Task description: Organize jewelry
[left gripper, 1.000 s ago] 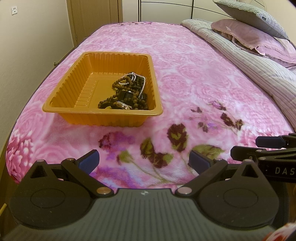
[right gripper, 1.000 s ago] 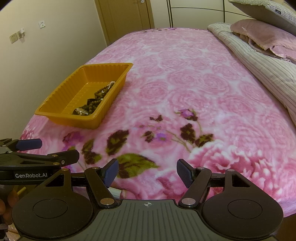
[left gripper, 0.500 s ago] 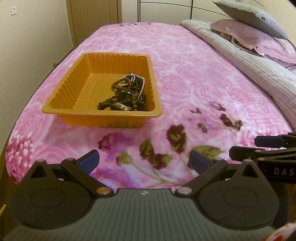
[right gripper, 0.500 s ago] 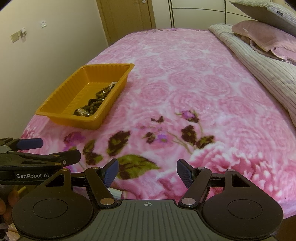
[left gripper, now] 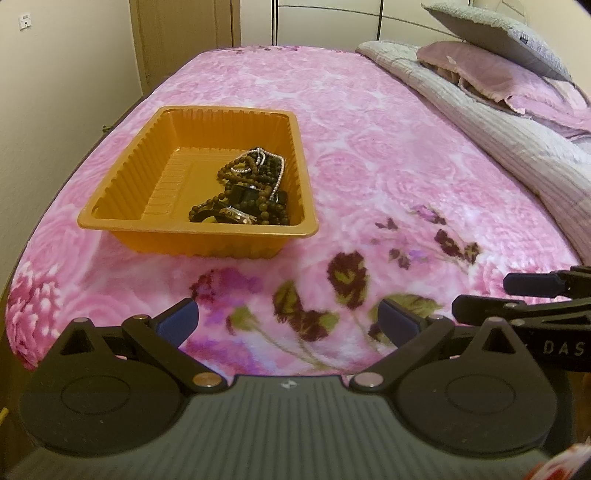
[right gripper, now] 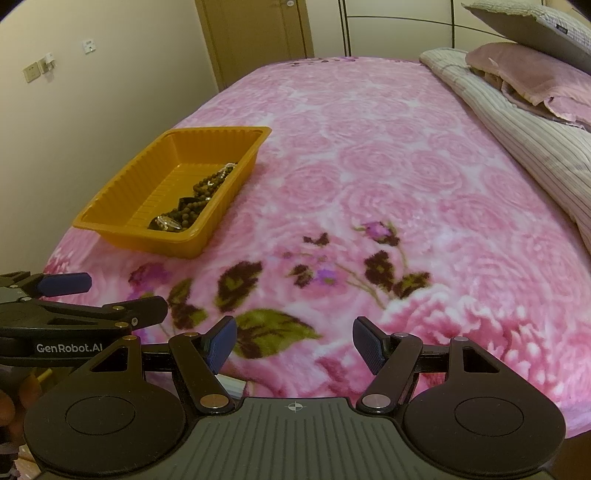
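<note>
An orange plastic tray [left gripper: 122, 221] sits on the pink floral bedspread, left of centre; it also shows in the right wrist view [right gripper: 110, 225]. A tangle of jewelry [left gripper: 247, 192] lies in its right half: brown bead strings, a silver chain, dark pieces. The same pile shows in the right wrist view [right gripper: 195, 206]. My left gripper [left gripper: 288, 325] is open and empty at the bed's near edge, short of the tray. My right gripper [right gripper: 293, 345] is open and empty, to the right of the left one.
The bedspread [left gripper: 369, 147] stretches far ahead. A striped quilt [left gripper: 498, 122] and pillows [left gripper: 491, 33] lie along the right. A wall [right gripper: 74, 110] and a wooden door [right gripper: 258, 33] stand to the left and behind the bed.
Both grippers have drifted slightly; the tray sits a little lower and nearer in the views. Both grippers stay open and empty.
</note>
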A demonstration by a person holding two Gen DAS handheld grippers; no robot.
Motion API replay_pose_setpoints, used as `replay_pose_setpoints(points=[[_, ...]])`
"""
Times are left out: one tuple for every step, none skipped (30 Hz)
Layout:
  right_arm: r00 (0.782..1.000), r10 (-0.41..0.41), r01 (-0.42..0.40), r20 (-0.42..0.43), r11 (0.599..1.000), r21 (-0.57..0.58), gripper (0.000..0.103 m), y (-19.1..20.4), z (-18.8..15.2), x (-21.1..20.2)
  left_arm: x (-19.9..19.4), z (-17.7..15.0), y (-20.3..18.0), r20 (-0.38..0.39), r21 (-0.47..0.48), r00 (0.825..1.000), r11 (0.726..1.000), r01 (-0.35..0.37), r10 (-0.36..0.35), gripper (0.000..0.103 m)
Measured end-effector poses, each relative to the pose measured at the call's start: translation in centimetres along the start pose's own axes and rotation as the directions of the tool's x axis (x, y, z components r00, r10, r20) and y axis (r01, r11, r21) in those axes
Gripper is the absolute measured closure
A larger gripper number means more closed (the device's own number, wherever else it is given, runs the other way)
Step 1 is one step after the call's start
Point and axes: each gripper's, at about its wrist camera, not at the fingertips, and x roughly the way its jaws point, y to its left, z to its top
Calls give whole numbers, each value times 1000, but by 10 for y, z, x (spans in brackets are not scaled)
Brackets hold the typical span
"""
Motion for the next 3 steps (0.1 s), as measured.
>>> replay_pose_setpoints(points=[[1000,1,-1,1,1000,-1,33,0,0,0,0,0,1,4,-4,1000,1000,6,-6,0],[1000,1,-1,2,1000,-2,33,0,1,0,0,0,1,5,-6,1000,1000,8,-8,0],[1000,1,-1,3,1000,-3,33,0,1,0,0,0,2,5,-7,1000,1000,12,-12,0]])
